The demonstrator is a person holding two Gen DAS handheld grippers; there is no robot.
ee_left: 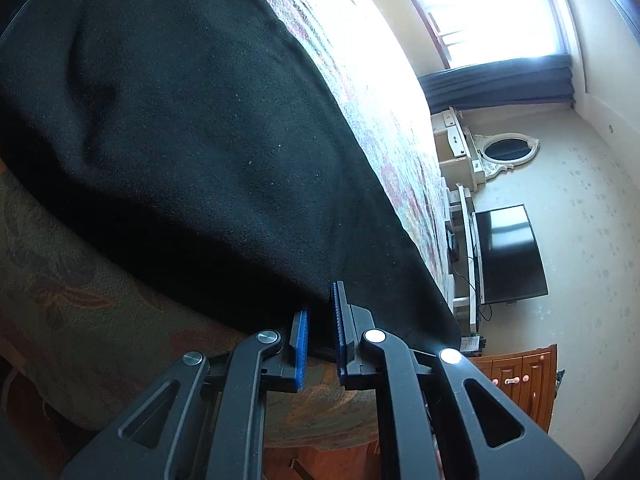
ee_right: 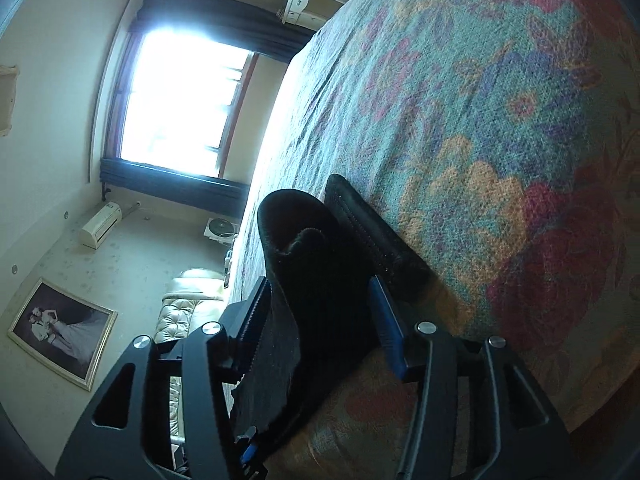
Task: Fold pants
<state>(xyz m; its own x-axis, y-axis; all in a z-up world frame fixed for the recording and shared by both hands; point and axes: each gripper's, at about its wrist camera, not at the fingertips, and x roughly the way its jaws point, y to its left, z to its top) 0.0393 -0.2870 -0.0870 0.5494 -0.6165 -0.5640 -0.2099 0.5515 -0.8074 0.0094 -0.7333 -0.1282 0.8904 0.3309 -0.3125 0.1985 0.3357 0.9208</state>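
**Black pants gripped at two points over the flowered bedspread**

The black pants hang in a broad sheet above the floral bedspread. The left gripper reaches up to the pants' lower edge, its blue-padded fingers a narrow gap apart with the hem between them. The right gripper lies tilted low beside the bedspread, fingers wider, a thick bunch of the pants filling the gap and touching both pads.
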